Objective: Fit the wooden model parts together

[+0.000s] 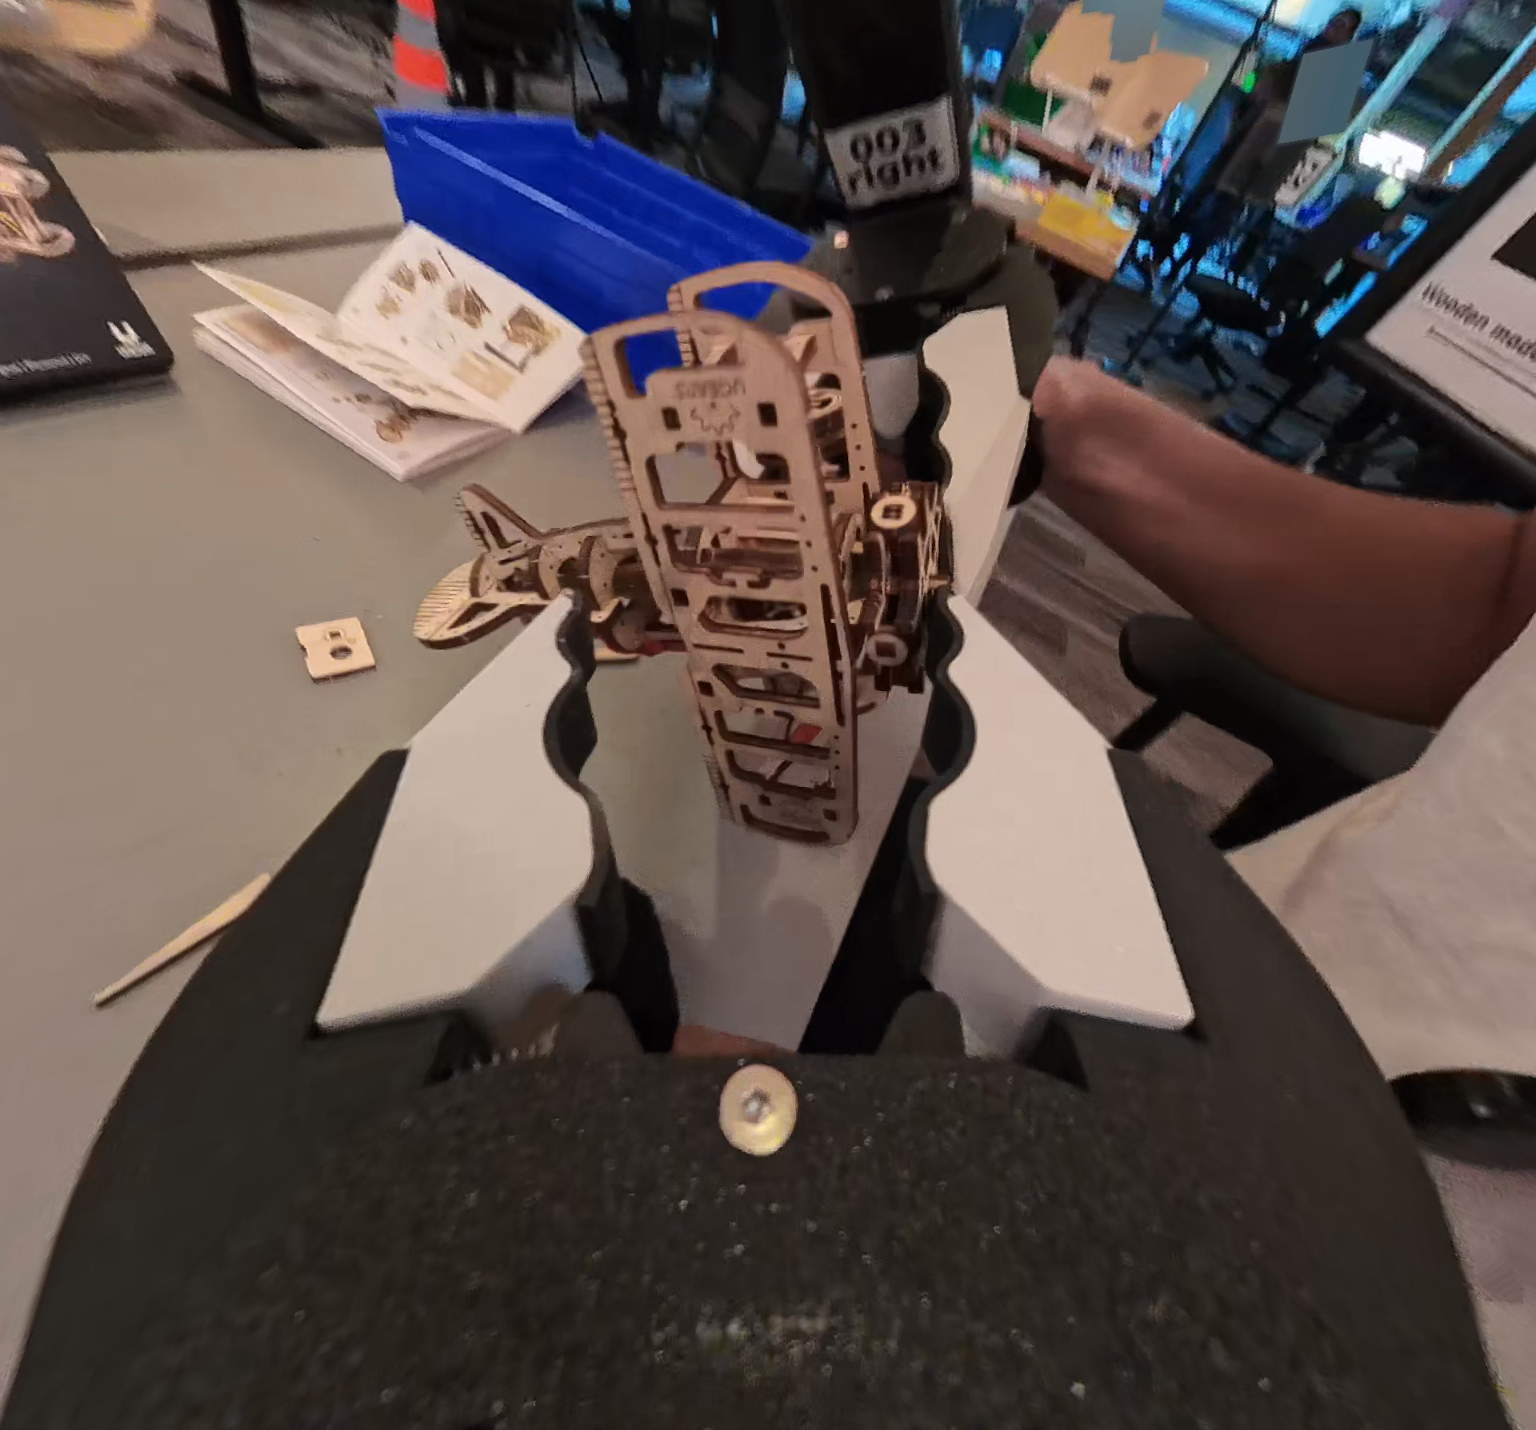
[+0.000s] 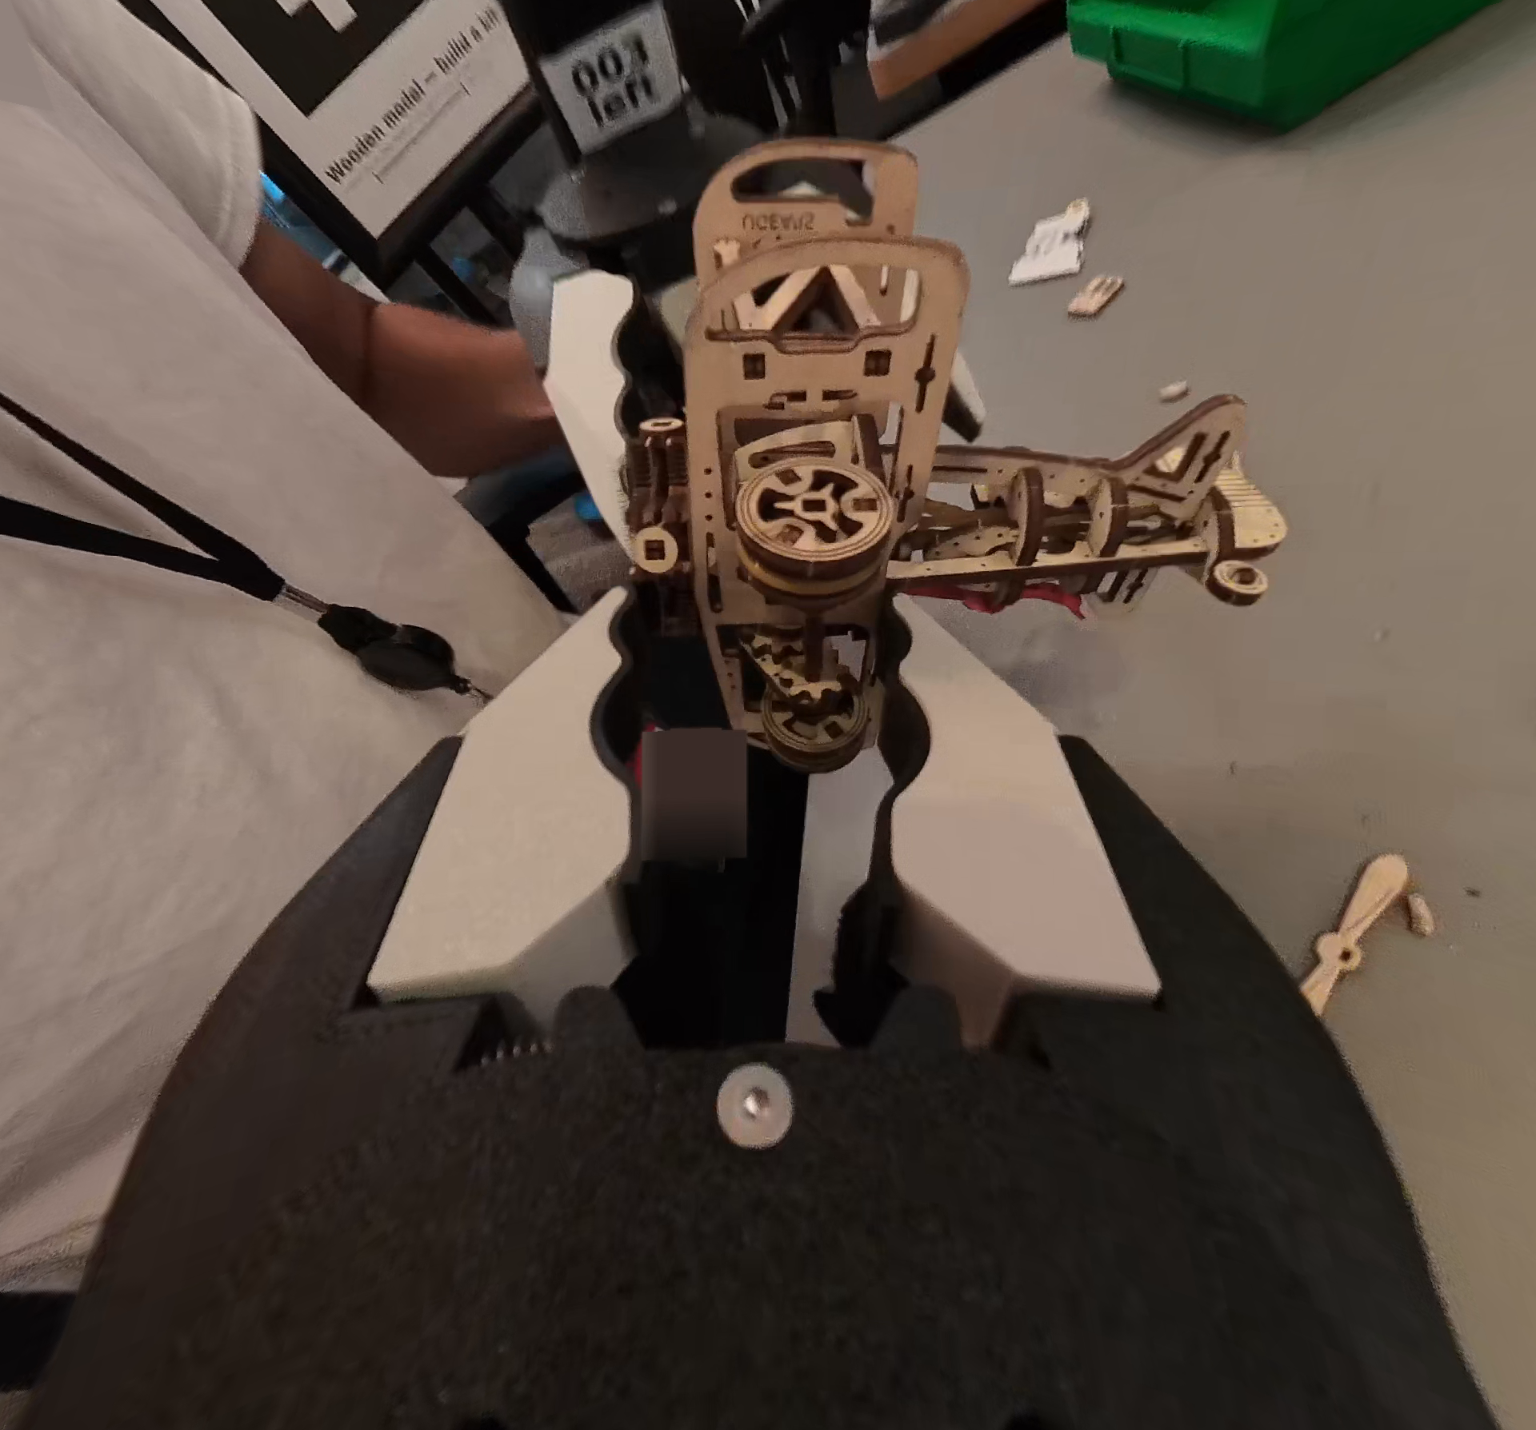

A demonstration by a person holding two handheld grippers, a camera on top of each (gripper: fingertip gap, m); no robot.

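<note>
A wooden biplane model (image 1: 748,559) is held above the grey table (image 1: 166,725) with its wings on end and its tail pointing sideways. My left gripper (image 1: 760,617) is shut on its front section; the right pad presses the nose and the left pad meets the fuselage. My right gripper (image 2: 760,613) grips the same model (image 2: 798,526) from the opposite side, facing the wheels. Its white finger (image 1: 977,393) shows behind the wings in the left wrist view. A loose wooden propeller (image 2: 1355,941) lies on the table to the right.
An open instruction booklet (image 1: 399,360), a blue bin (image 1: 582,210) and a black box (image 1: 58,285) lie at the back left. A small square wooden piece (image 1: 332,646) and a thin stick (image 1: 179,941) lie nearby. A green bin (image 2: 1288,2), wood scraps (image 2: 1097,297) and a person's forearm (image 1: 1247,542) are close. My left and right fingertips are right by each other. Both grippers' tips are roughly 15 cm from the loose wooden propeller (image 2: 1355,941).
</note>
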